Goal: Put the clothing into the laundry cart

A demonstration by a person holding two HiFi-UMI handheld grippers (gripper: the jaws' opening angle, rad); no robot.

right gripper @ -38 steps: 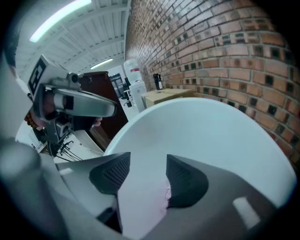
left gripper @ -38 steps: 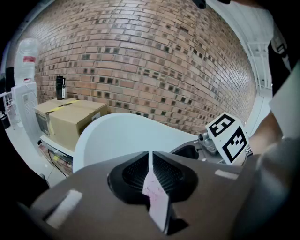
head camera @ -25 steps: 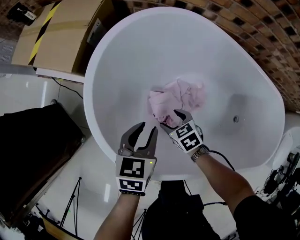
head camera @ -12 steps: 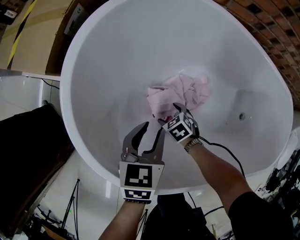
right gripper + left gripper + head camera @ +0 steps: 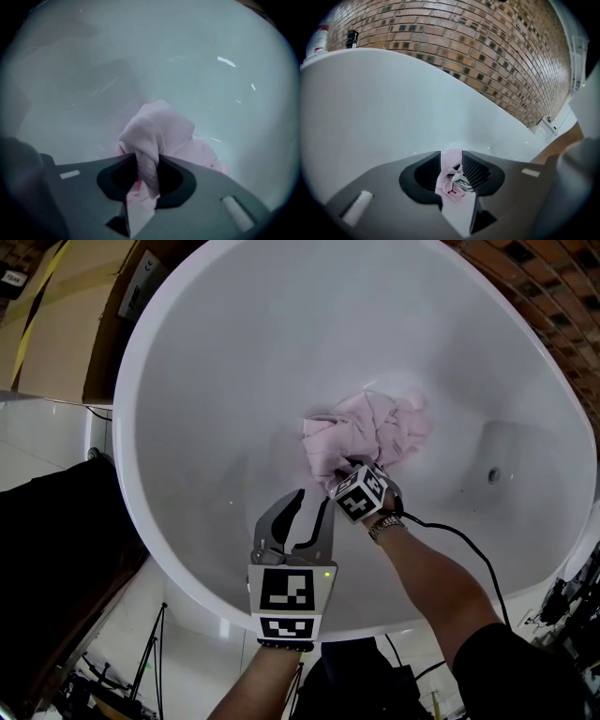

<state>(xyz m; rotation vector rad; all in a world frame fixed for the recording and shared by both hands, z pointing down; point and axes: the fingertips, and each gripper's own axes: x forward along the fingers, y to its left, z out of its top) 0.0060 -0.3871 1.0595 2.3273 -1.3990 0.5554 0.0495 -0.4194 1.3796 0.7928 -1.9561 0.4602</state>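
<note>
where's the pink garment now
Head view: the pink garment lies in the white bathtub, right of centre; the right gripper has just closed its jaws on the near fold.

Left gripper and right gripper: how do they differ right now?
The left gripper has just opened wide and holds nothing; the right gripper has just closed on a fold of the pink garment. The left sits short of the garment; the right is buried in its near edge. The left points shallowly; the right steeply down. Both are inside the white tub.
</note>
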